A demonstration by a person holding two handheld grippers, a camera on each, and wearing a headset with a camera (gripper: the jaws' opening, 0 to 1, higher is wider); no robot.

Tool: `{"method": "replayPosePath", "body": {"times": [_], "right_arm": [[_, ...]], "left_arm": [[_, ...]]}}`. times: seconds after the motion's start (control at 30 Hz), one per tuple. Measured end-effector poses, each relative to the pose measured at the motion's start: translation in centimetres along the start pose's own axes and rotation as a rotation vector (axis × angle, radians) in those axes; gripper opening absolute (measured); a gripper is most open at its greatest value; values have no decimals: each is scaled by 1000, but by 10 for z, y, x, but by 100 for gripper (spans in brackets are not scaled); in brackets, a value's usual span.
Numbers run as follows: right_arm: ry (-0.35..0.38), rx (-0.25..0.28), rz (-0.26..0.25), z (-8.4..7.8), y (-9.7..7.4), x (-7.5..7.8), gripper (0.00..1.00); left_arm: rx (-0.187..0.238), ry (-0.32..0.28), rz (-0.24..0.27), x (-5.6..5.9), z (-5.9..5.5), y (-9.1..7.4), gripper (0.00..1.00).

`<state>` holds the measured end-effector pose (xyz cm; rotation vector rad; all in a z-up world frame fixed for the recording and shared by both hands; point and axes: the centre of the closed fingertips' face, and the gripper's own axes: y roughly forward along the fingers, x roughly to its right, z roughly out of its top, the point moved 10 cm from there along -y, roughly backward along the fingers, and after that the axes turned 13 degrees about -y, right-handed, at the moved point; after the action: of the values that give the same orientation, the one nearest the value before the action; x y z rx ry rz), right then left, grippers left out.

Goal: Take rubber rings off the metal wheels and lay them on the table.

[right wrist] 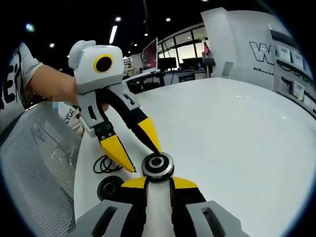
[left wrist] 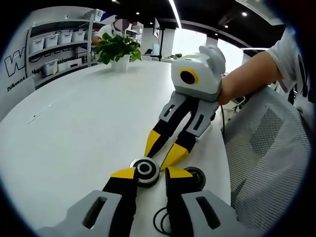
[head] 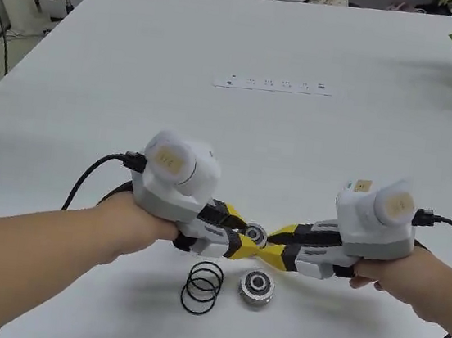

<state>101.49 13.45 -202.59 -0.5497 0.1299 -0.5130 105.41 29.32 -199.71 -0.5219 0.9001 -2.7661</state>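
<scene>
the left fingers (left wrist: 123,174) squeeze the wheel (head: 253,235) just above the surface (head: 295,144). the right fingers (right wrist: 185,183) sit nearly closed at its edge, facing them; i cannot tell if they grip it.

One metal wheel (head: 253,235) held aloft, second wheel (head: 256,287) lying flat, black rubber rings (head: 202,286) overlapping beside it

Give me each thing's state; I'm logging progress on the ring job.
Held wheel: off the table, between both grippers' tips.
Second wheel: flat on the table.
Rubber rings: loose on the table, overlapping.
Left gripper: tips at the held wheel, grip unclear.
Right gripper: tips at the held wheel, grip unclear.
</scene>
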Motion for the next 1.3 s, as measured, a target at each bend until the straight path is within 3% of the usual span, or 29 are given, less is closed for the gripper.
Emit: {"method": "replayPosePath", "body": {"times": [0.27, 0.57, 0.9, 1.0, 1.03, 1.3], "right_arm": [[-3, 2, 0, -1, 0, 0, 14], [-5, 1, -2, 0, 0, 0, 14], [6, 4, -16, -1, -1, -2, 13], [10, 0, -19, 0, -2, -1, 8], [-1, -17, -22, -2, -3, 1, 0], [28, -16, -37, -2, -4, 0, 0]], "left_arm": [[-7, 19, 14, -3, 0, 3, 14], [-6, 110, 65, -1, 0, 5, 8], [10, 102, 74, -1, 0, 4, 7], [16, 99, 78, -1, -1, 5, 7], [16, 98, 78, -1, -1, 5, 7], [19, 105, 84, 0, -1, 5, 7]]}}
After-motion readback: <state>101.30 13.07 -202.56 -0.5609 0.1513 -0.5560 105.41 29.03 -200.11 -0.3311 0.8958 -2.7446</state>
